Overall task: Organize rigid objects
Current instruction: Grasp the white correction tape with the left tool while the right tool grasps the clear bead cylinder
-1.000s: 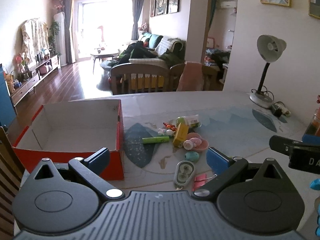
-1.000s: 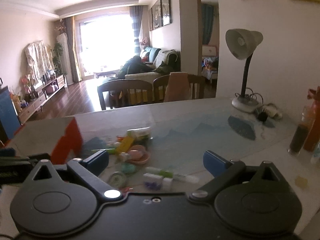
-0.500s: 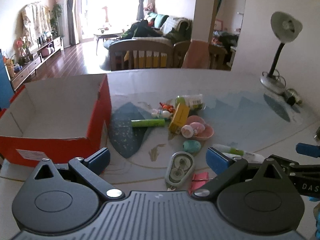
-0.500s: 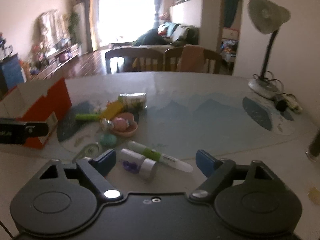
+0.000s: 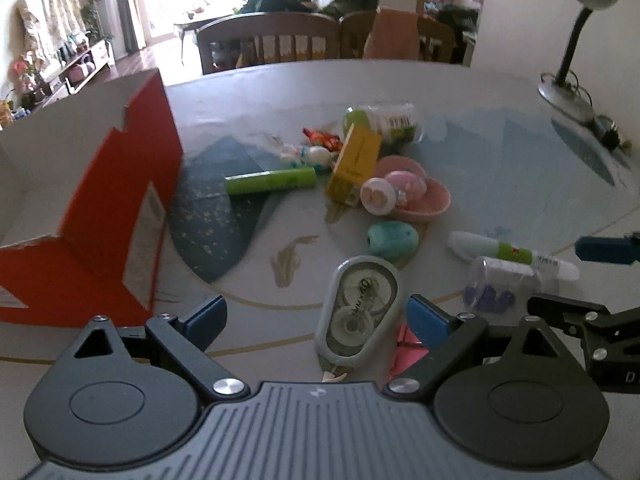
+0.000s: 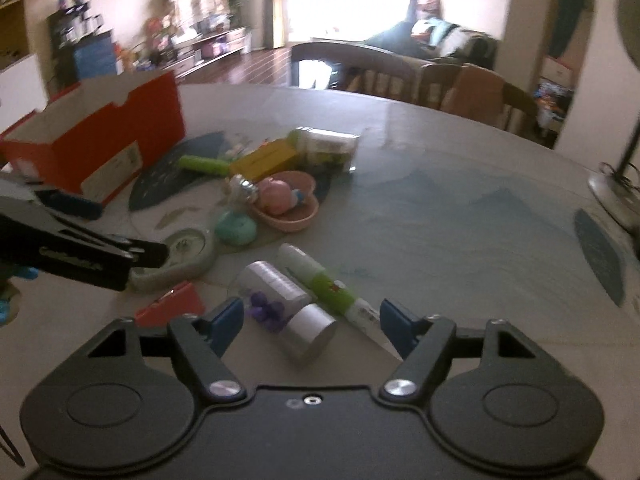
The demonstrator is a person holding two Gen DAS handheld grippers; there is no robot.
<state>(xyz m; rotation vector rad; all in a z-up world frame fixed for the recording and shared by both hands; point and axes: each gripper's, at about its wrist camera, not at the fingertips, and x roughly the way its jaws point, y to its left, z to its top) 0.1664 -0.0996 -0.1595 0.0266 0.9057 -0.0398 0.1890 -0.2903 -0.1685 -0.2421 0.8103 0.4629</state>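
Note:
Small items lie scattered on the table beside a red box point(image 5: 100, 200) with a white inside. My left gripper point(image 5: 316, 316) hovers low over a grey correction-tape dispenser point(image 5: 358, 312). Its jaws are closing, and the dispenser lies between them untouched, close to the right finger. My right gripper point(image 6: 312, 324) straddles a clear jar with a silver lid point(image 6: 288, 312) and a white-and-green pen point(image 6: 324, 284). Its jaws are closing too, and the pads are not pressing on either. A teal egg point(image 5: 392, 240), a pink bowl point(image 5: 420, 204), a green tube point(image 5: 272, 180) and a yellow box point(image 5: 354, 162) lie beyond.
A pink clip point(image 5: 408, 348) lies by the dispenser. A desk lamp point(image 5: 568, 92) with its cable stands at the far right of the table. Wooden chairs point(image 5: 272, 40) line the far edge. The red box point(image 6: 100, 148) blocks the left side.
Both grippers have come down and forward toward the items. The right gripper's jaws have narrowed, and the jar and pen now lie between them. The dispenser is now between the left jaws.

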